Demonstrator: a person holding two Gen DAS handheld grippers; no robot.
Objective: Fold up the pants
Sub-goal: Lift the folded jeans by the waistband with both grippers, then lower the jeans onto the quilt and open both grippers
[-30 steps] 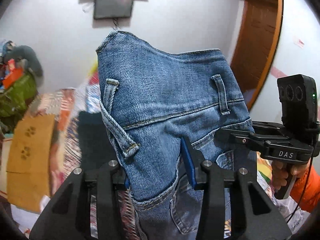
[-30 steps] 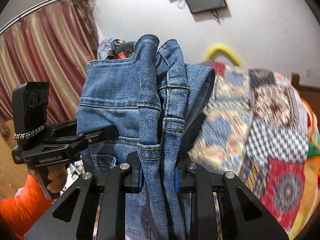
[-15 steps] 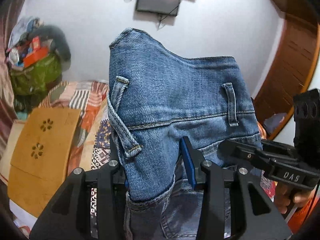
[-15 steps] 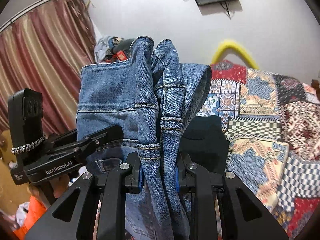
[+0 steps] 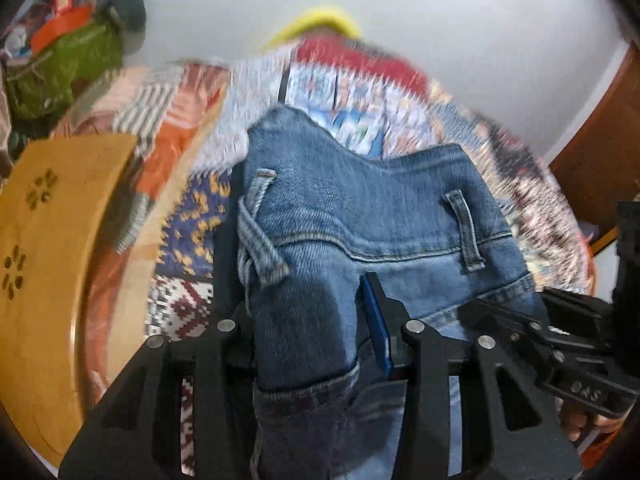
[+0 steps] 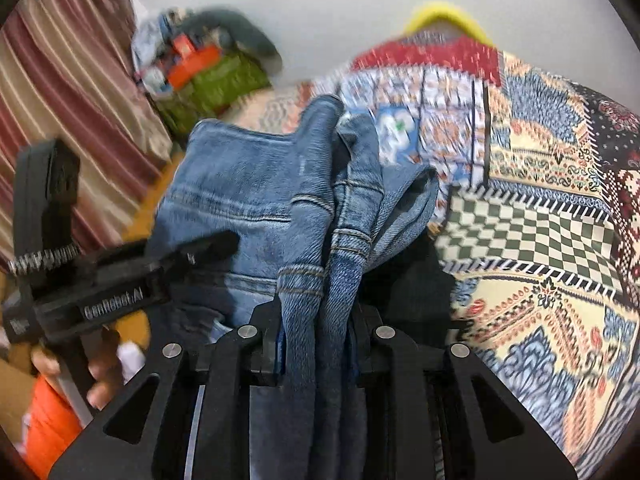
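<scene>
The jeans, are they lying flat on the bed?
No, the jeans hang bunched in the right gripper, up above the patchwork quilt.

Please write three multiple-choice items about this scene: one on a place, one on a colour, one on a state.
1. What lies under the jeans?
A. a patchwork quilt
B. a glass table
C. a tiled floor

2. What colour is the sleeve at the left hand?
A. green
B. orange
C. white

3. What does the right gripper do?
A. hangs empty
B. grips a bunched denim edge
C. holds a hanger

Answers: 1 A, the patterned quilt spreads beyond the denim. 2 B, orange cloth shows below that hand. 3 B, denim folds sit pinched between its fingers.
</scene>
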